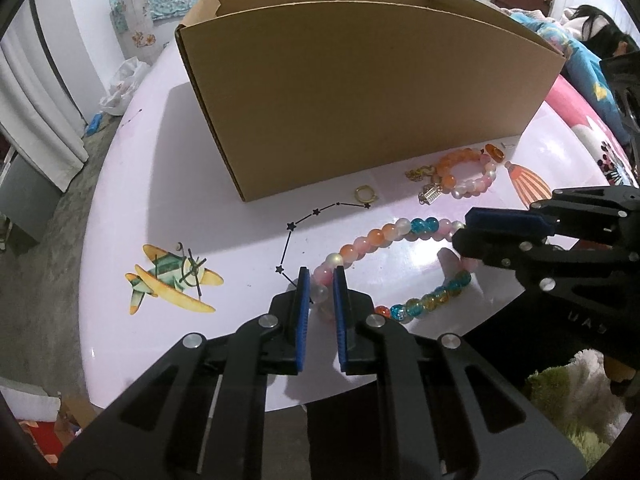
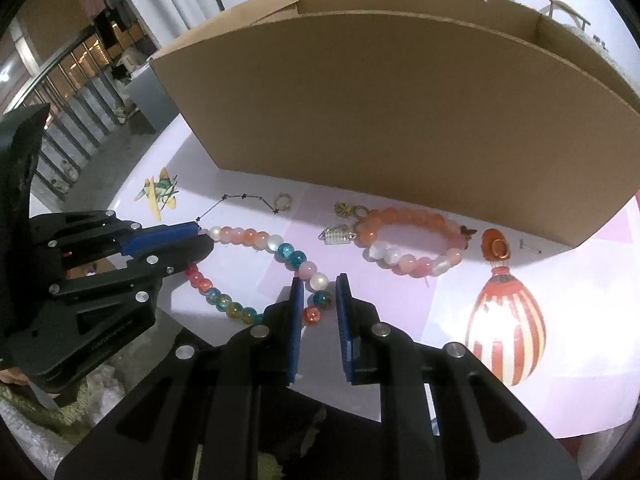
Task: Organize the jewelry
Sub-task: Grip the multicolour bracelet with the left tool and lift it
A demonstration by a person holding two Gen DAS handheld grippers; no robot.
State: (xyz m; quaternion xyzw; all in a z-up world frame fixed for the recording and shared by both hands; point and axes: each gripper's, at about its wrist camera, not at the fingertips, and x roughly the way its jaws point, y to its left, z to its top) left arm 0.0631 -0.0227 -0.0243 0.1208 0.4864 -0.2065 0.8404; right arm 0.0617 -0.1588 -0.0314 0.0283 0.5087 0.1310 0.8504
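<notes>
In the left wrist view, our left hand-held gripper [image 1: 320,280] has its jaws nearly closed on the pale beads at one end of the necklace [image 1: 374,240], which lies in a loop on the surface [image 1: 132,184] in front of the box [image 1: 360,92]. Our right hand-held gripper [image 1: 464,236] reaches in from the side and pinches the far end of the same strand; we judge that we hold both ends so the loop can go into the box without sagging or tangling. A bracelet [image 1: 468,176], a ring [image 1: 364,193] and small charms wait just beside the box wall. In the right wrist view, the right hand-held gripper [image 2: 318,284] is nearly closed, with pale and blue beads between its pads, while the left hand-held gripper [image 2: 196,232] clamps the other end. The box wall hides its inside, so we cannot tell what it already holds. We cannot make out a tiny metal piece [image 2: 528,245] near the box, and the bracelet's clasp is too small to read.
</notes>
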